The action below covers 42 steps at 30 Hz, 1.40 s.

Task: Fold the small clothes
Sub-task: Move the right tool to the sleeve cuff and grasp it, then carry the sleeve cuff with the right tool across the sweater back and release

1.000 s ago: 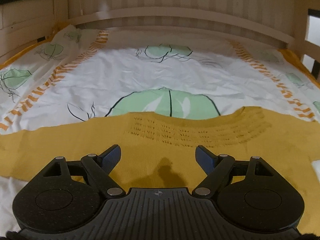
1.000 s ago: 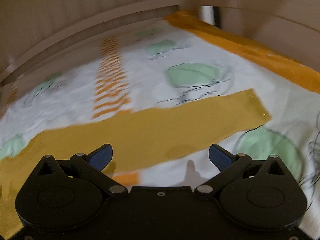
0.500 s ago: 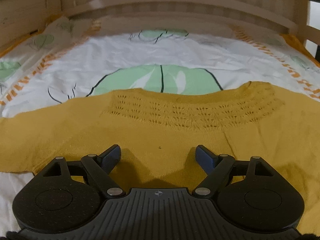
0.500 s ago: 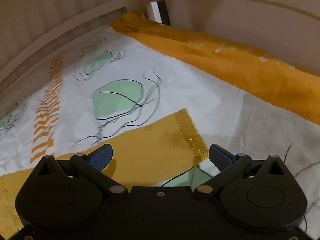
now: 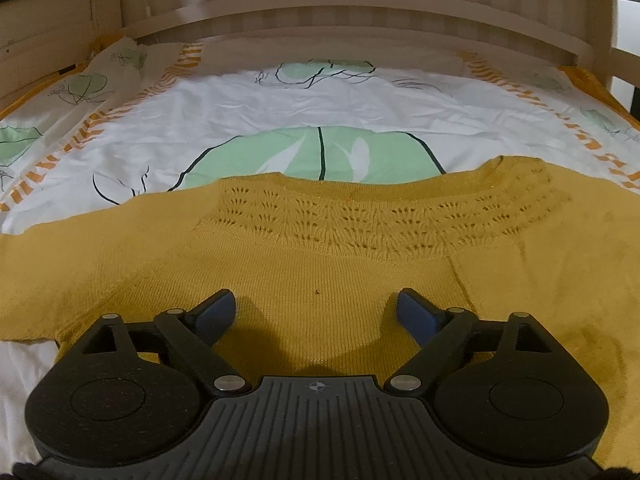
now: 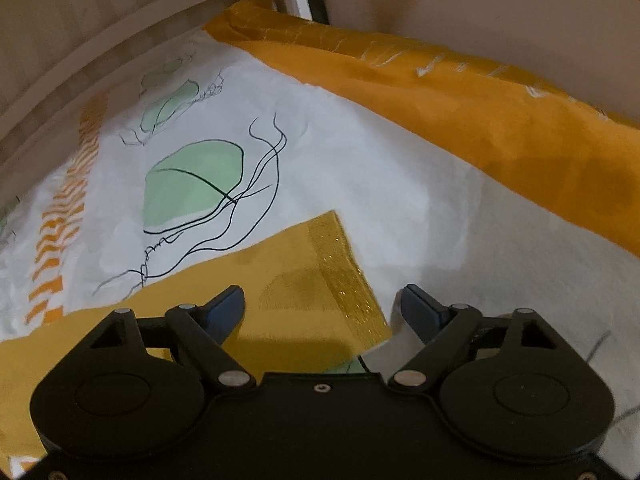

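Note:
A mustard-yellow knit sweater [image 5: 320, 264] lies flat on the bed, its lace-patterned neckline [image 5: 380, 216] facing away from me. My left gripper [image 5: 316, 308] is open and low over the sweater's chest, fingers apart on either side of plain knit. In the right wrist view the sweater's sleeve [image 6: 288, 292] runs in from the left and ends in a glittery cuff [image 6: 348, 276]. My right gripper [image 6: 322, 306] is open, with the sleeve end and cuff lying between its fingers.
The bed has a white sheet [image 5: 280, 112] printed with green leaves and orange stripes. A wooden slatted headboard [image 5: 360, 12] stands at the far end. An orange-yellow blanket edge [image 6: 480, 112] runs along the right side by the rail.
My left gripper has moved forward and lower over the sweater's chest. My right gripper has swung right along the sleeve to its cuff. Both stay open.

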Each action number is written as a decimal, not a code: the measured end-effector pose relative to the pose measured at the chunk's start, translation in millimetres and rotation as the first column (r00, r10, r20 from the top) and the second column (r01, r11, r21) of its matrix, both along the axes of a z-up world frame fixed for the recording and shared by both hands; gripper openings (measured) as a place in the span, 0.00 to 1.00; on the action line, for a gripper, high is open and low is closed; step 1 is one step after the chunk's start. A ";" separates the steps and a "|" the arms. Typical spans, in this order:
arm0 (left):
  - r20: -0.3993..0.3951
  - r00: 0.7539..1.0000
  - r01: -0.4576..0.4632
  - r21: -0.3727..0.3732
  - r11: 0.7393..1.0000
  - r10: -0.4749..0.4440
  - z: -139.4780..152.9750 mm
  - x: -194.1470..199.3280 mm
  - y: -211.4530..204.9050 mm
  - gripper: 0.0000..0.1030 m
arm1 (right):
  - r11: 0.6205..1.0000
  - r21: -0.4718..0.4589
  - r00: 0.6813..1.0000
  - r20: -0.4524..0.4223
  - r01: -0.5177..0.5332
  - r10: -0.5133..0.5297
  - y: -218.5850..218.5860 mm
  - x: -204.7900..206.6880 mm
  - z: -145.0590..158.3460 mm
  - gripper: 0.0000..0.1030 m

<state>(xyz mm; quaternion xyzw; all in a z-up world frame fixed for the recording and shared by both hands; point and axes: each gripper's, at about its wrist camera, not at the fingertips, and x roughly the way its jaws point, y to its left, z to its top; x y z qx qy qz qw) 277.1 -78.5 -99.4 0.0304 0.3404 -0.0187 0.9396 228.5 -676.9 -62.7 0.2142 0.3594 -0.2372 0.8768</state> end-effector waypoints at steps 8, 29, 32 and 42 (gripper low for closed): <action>-0.003 1.000 -0.005 0.001 1.000 0.005 -0.1 1.5 1.0 0.90 | 0.998 -0.064 0.997 -0.071 -0.022 0.018 9.9 16.0 -3.0 0.26; -0.071 0.994 0.079 -0.046 0.996 -0.082 53.2 -22.9 51.3 0.78 | 0.952 0.074 0.940 0.199 -0.296 0.276 167.4 17.5 136.4 0.14; -0.090 0.992 0.086 -0.019 0.996 -0.088 62.4 -30.7 71.4 0.78 | 0.924 0.079 0.909 0.228 -0.375 0.349 215.5 27.2 151.6 0.14; -0.057 0.998 0.037 -0.010 0.999 -0.037 66.7 -40.9 149.0 0.78 | 0.777 0.146 0.778 0.280 -0.613 0.562 372.1 68.8 150.8 0.14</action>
